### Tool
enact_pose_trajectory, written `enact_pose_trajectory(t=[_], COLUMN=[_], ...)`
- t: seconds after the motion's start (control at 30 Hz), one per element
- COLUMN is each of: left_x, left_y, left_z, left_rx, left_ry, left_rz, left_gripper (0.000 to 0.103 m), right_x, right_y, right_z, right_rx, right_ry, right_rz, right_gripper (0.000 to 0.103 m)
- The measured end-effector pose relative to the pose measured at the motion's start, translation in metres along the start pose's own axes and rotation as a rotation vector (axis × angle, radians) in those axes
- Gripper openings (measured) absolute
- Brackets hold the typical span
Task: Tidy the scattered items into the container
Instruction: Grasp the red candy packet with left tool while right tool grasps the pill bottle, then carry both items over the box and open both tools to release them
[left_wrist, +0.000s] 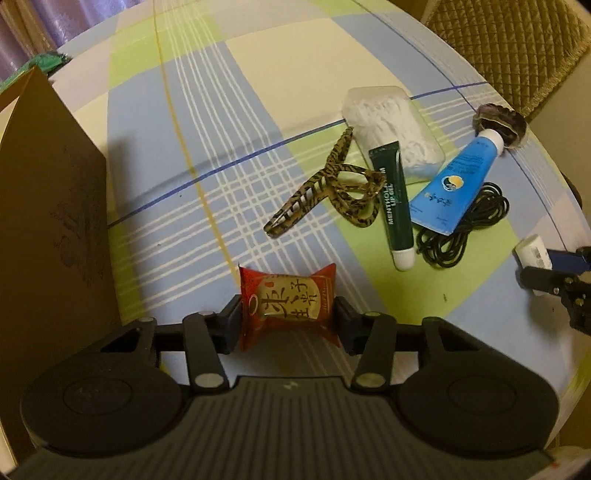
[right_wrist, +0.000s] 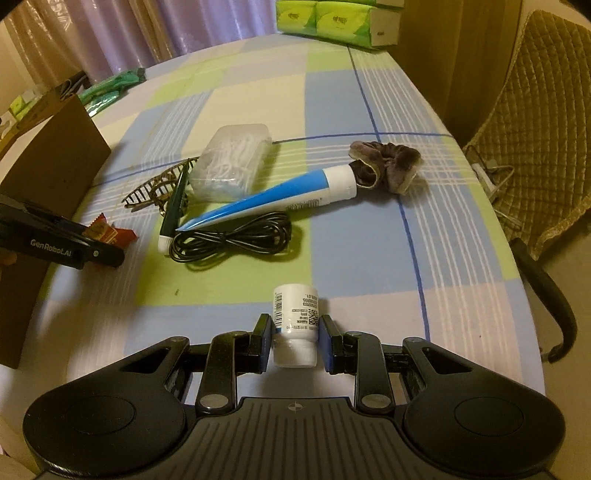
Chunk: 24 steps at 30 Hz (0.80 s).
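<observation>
On the checked bench, a hair claw, green lip-gel tube, blue tube, cotton-swab box, black cable and scrunchie lie clustered. The brown container stands at the left. The left gripper jaws clamp a red snack packet; the right gripper jaws grip a white bottle.

My left gripper pinched a red snack packet above the plaid tablecloth. A brown box stood at left. Ahead lay a hair claw, green lip-gel tube, blue tube and black cable.
</observation>
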<state>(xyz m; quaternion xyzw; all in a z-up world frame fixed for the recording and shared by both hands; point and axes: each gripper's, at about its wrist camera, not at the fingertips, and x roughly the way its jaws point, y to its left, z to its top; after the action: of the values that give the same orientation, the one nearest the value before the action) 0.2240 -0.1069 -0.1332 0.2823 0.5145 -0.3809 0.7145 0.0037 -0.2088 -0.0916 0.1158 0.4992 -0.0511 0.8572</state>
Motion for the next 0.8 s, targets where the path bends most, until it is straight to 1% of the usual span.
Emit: enact_pose_trajectory(t=[0.2,0.27,0.5,0.63,0.8], left_x=[-0.009,-0.016,-0.051,-0.075,-0.106], left_y=[-0.004,-0.006,-0.023,-0.027,-0.024], left_z=[-0.011,-0.014,-0.023,-0.032,-0.053], left_rx=[-0.001,-0.010,-0.013,-0.022,-0.043], left_ry=[-0.013,-0.027,-0.092,-0.143,-0.191], left_rz=[-0.017,-0.038,-0.075,-0.095,-0.112], left_gripper=[0.042,0.042,0.042,0.042,0.042], right_x=[0.000,-0.001,-0.012,-0.025,-0.046], right_y=[0.002,0.003,0.011,0.020,0.039], right_z=[-0.001,-0.003,-0.006,-0.004,-0.003], right_rx=[-0.013,-0.018,-0.041,-0.056,-0.114], right_ry=[0.003,0.007,0.002,-0.004,-0.014], right_rz=[-0.002,-0.003,0.010,0.036,0.107], right_gripper=[0.024,0.024,0.024,0.024,0.024])
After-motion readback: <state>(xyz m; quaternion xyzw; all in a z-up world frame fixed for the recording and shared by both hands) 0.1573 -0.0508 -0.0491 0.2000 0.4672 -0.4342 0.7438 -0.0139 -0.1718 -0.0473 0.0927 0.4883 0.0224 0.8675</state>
